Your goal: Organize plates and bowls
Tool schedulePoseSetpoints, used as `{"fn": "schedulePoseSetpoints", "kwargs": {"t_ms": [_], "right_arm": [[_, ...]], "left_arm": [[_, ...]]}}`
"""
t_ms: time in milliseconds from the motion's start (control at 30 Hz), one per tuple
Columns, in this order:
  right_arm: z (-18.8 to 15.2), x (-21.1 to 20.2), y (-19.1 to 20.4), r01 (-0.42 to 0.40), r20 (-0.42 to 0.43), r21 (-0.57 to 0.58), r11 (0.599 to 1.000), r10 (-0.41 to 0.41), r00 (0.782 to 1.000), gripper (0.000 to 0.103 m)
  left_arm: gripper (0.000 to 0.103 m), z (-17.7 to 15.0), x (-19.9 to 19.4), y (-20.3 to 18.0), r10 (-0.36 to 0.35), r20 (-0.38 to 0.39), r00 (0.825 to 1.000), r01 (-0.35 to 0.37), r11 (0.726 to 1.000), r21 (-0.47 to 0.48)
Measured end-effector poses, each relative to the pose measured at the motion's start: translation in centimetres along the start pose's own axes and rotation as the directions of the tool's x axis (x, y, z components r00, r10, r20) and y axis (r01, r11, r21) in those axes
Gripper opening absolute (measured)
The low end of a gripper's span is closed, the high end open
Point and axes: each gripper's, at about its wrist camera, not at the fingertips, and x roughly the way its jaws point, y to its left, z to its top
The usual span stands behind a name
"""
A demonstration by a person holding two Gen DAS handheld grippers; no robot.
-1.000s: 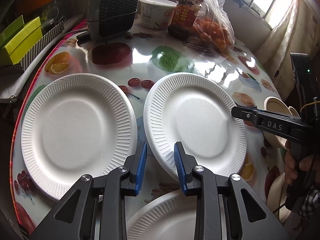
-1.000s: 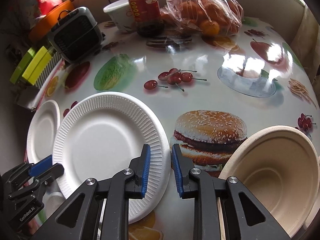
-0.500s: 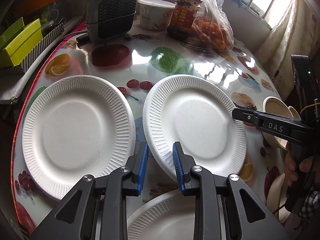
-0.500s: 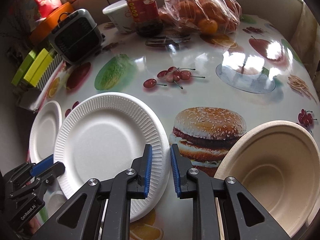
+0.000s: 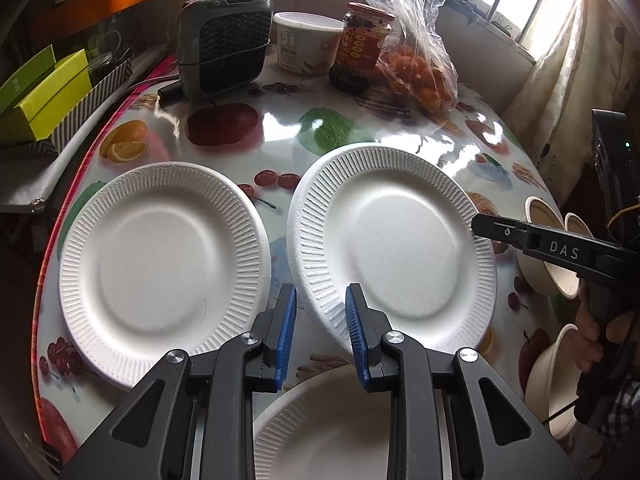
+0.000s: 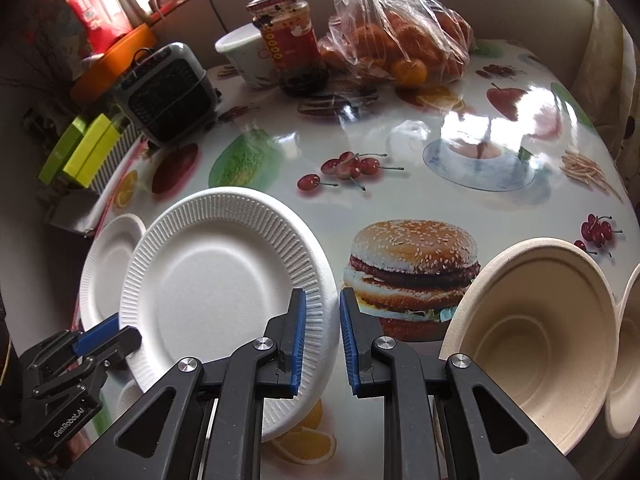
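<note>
Stacking looks barely begun: white ribbed paper plates [image 5: 164,256] and beige paper bowls [image 6: 532,328] lie apart, left gripper [image 5: 320,332] and right gripper [image 6: 323,336] both narrowly parted, straddling a plate rim.

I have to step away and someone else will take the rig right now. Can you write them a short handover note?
Left hand-held gripper: open, holding nothing, its fingers straddling the near rim of the middle paper plate.
Right hand-held gripper: open, empty, at the same plate's other edge.
Plates: a second plate lies flat to the left, apart from the middle one; a third plate sits under the left gripper.
Bowls: three beige bowls at the table's right edge; the nearest bowl is beside the right gripper.
Done: nothing stacked yet.
Left: gather the plates into one pile, then nest the bowls.
</note>
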Motion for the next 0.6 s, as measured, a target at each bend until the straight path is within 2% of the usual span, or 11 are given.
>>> {"fn": "schedulePoseSetpoints", "kwargs": {"t_ms": [600], "right_arm": [[-3.0,-4.3,2.2,-0.02,0.045,-0.039,0.999,0.021,0.999,0.017]], "left_arm": [[0.027,-2.6,-4.5,0.0,0.005,0.059,0.998,-0.005,1.0,0.005]]}}
